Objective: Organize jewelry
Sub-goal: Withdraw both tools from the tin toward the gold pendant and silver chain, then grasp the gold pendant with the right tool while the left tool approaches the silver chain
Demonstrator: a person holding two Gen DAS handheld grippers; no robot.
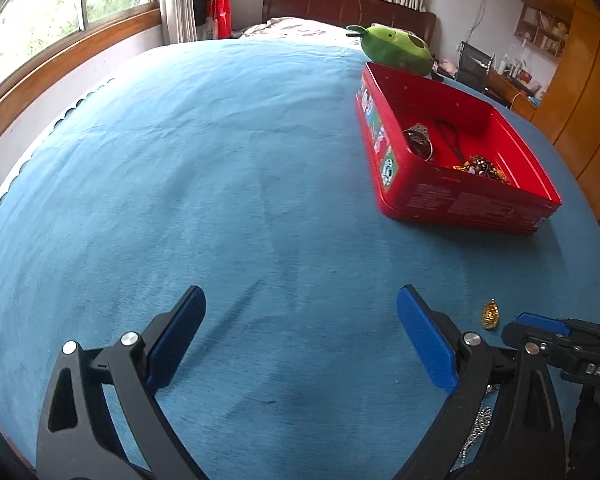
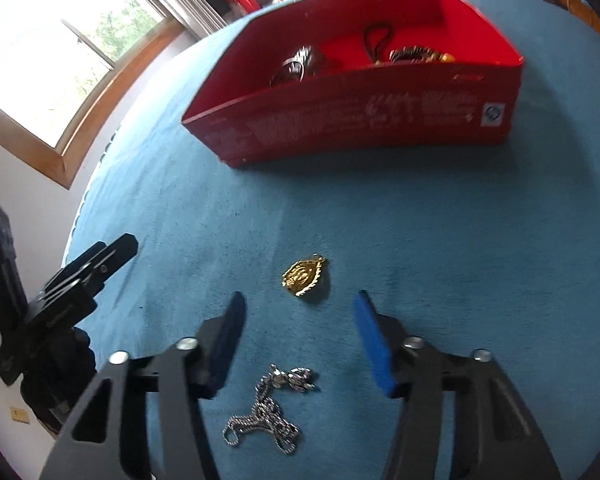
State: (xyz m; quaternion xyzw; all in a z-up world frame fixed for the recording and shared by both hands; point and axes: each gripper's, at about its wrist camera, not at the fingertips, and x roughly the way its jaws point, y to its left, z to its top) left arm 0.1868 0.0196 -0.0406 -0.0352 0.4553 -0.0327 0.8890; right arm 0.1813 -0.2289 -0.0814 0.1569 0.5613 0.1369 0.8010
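Note:
A gold pendant (image 2: 304,278) lies on the blue cloth (image 2: 420,240) just beyond my right gripper's fingertips. My right gripper (image 2: 300,298) is open, and its blue pads press on nothing. A tangled silver chain (image 2: 268,412) lies on the cloth between its fingers, nearer the camera. My left gripper (image 1: 300,296) is wide open over bare cloth to the left, with nothing between its fingers. From there the pendant (image 1: 490,314) and a bit of the chain (image 1: 478,424) show at the right. A red box (image 2: 360,120) behind holds several jewelry pieces (image 2: 300,64).
The red box (image 1: 460,200) sits to the right, with a green plush toy (image 1: 396,46) behind it. The blue cloth (image 1: 220,180) stretches wide to the left, toward a wall with windows. Wooden cupboards stand at the far right.

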